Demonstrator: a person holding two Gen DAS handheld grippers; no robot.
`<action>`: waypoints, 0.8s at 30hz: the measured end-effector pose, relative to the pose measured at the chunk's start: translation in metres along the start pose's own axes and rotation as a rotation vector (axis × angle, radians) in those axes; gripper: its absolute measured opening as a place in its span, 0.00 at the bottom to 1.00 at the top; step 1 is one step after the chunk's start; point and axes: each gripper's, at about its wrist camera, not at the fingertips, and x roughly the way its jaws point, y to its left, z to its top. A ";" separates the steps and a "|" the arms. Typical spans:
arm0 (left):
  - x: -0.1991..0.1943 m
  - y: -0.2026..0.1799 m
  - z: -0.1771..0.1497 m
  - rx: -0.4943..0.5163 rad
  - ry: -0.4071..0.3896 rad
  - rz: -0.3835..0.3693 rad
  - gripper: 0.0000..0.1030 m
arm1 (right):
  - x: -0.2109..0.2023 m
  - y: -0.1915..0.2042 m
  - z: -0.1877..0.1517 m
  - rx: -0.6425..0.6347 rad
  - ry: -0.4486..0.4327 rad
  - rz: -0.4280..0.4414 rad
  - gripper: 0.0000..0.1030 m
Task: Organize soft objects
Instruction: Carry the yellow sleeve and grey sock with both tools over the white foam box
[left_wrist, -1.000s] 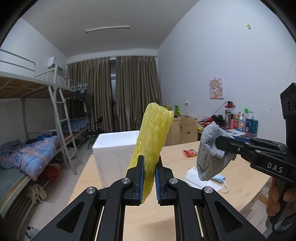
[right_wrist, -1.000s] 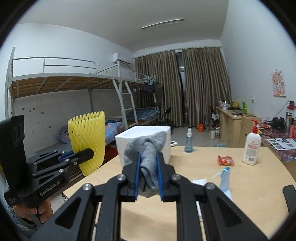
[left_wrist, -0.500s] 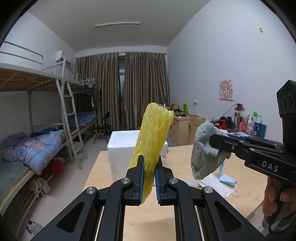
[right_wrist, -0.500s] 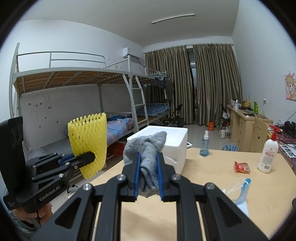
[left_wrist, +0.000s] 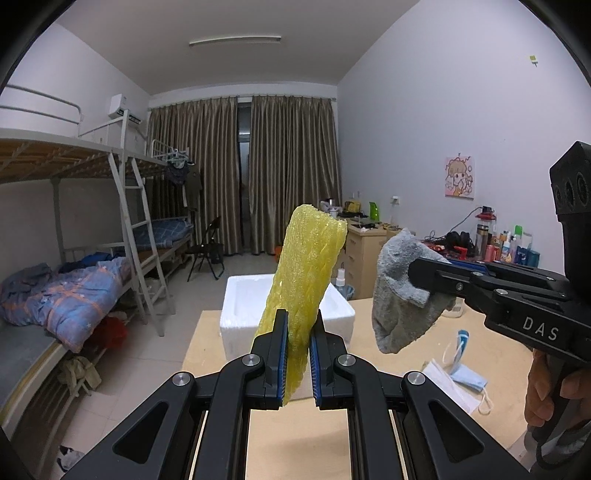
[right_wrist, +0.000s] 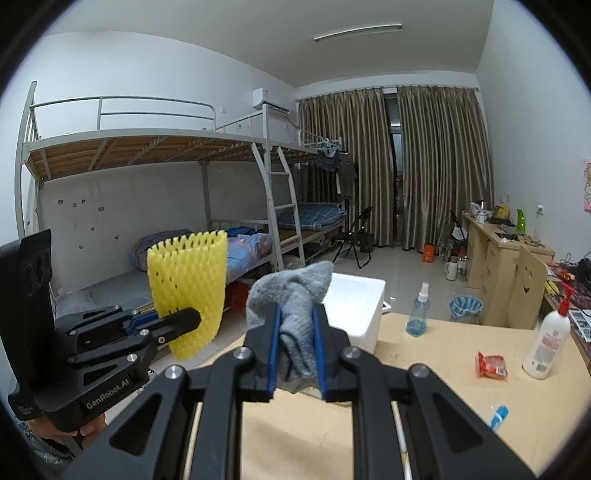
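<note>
A yellow foam net sleeve (left_wrist: 306, 273) stands upright between the blue pads of my left gripper (left_wrist: 297, 328), which is shut on it; the same sleeve (right_wrist: 188, 284) shows at the left of the right wrist view. My right gripper (right_wrist: 296, 328) is shut on a crumpled grey cloth (right_wrist: 295, 291), which in the left wrist view hangs as a grey cloth (left_wrist: 400, 295) from black fingers at the right. Both are held above the wooden table (left_wrist: 295, 443). A white foam box (left_wrist: 243, 302) stands open-topped at the table's far edge, just beyond both held things.
On the table lie a face mask (left_wrist: 448, 384), a red snack packet (right_wrist: 491, 365), a white pump bottle (right_wrist: 550, 339) and a blue spray bottle (right_wrist: 419, 314). Bunk beds (right_wrist: 166, 155) fill the left side; desks with clutter line the right wall.
Both grippers have moved forward and a little up with their loads. The foam box has shifted toward the middle of both views and looks nearer. Grips are unchanged.
</note>
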 end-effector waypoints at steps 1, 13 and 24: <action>0.002 0.001 0.001 0.002 0.000 -0.001 0.11 | 0.002 -0.001 0.003 -0.002 0.000 0.003 0.19; 0.047 0.016 0.028 0.009 -0.001 0.000 0.11 | 0.034 -0.012 0.024 0.001 0.010 0.005 0.19; 0.100 0.027 0.040 0.007 0.044 -0.035 0.10 | 0.058 -0.020 0.033 0.000 0.008 0.014 0.19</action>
